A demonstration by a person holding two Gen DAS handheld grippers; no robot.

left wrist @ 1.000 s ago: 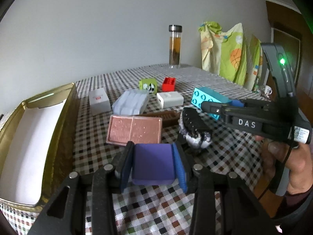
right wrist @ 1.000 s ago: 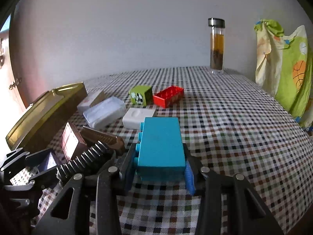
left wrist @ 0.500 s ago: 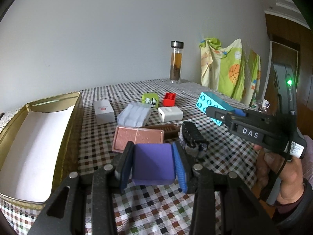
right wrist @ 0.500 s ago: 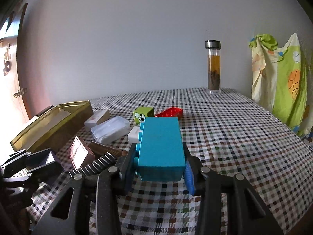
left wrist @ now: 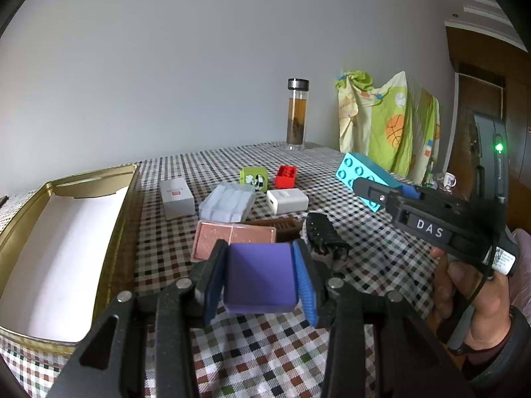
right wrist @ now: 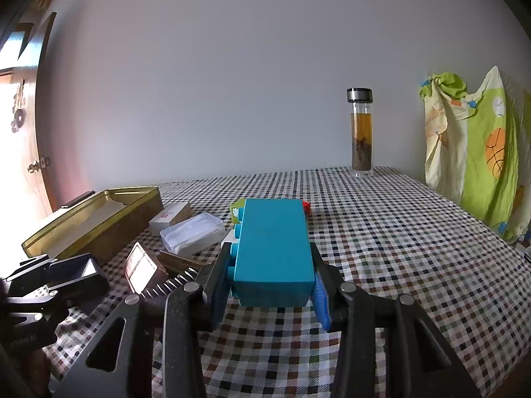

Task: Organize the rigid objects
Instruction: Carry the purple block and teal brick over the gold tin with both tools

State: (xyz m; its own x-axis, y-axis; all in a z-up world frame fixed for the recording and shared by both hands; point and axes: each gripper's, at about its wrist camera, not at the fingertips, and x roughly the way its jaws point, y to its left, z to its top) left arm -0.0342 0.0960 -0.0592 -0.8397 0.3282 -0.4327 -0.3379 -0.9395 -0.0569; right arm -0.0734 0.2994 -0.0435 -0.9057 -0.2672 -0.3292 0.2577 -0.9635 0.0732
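My left gripper is shut on a purple block and holds it above the checkered table. My right gripper is shut on a teal toy brick, also lifted; this brick shows in the left wrist view at the right. A gold tin with a white lining lies open at the left, also in the right wrist view. On the table lie a pink slab, a brown comb, a black ridged piece, a clear case, white boxes, a green cube and a red brick.
A glass bottle of tea stands at the table's far edge, also in the right wrist view. A green and yellow cloth hangs at the right. The person's hand holds the right gripper's handle.
Both grippers have risen with their blocks. The teal brick is now well above the table, and the table objects sit lower and farther in both views.
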